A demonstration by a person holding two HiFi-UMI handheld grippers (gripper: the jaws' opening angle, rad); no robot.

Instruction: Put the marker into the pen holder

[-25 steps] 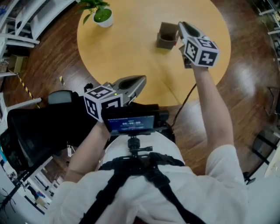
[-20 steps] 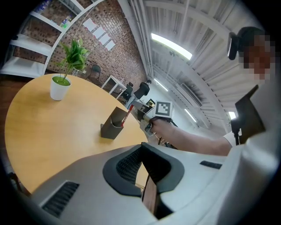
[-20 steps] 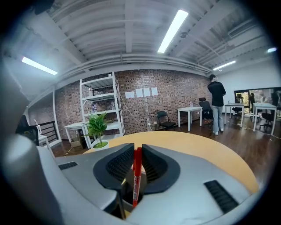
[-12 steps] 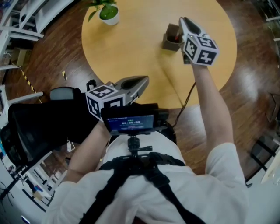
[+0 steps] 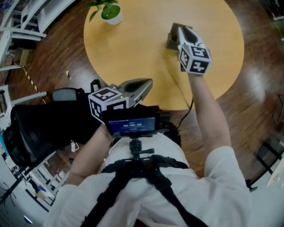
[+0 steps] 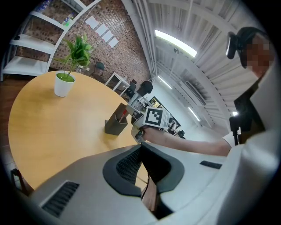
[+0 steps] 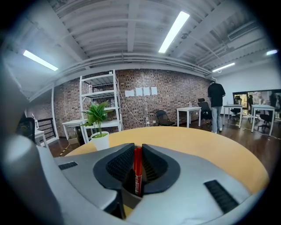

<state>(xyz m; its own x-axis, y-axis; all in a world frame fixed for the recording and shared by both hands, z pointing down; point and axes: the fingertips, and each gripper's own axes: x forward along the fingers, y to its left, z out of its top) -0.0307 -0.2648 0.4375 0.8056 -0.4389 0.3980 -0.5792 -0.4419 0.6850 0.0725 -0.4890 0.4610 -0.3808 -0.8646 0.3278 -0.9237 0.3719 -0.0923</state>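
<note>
The red marker (image 7: pixel 137 169) stands upright between the pads of my right gripper (image 7: pixel 137 151), which is shut on it. In the head view the right gripper (image 5: pixel 176 29) hangs right over the brown pen holder (image 5: pixel 170 43) and hides most of it. From the left gripper view the pen holder (image 6: pixel 115 125) stands on the round wooden table (image 6: pixel 52 132), and the marker's red end (image 6: pixel 124 115) dips into its mouth under the right gripper (image 6: pixel 134 105). My left gripper (image 5: pixel 147 84) is held low at the table's near edge, shut and empty.
A small potted plant (image 5: pixel 109 11) in a white pot stands at the table's far left. A black chair (image 5: pixel 44 128) sits at my left, beside the table. White shelves (image 7: pixel 99 103) line the brick wall, and a person (image 7: pixel 216 105) stands far off.
My right gripper has moved left with the marker, from beside the pen holder to directly over it. The left gripper has stayed put.
</note>
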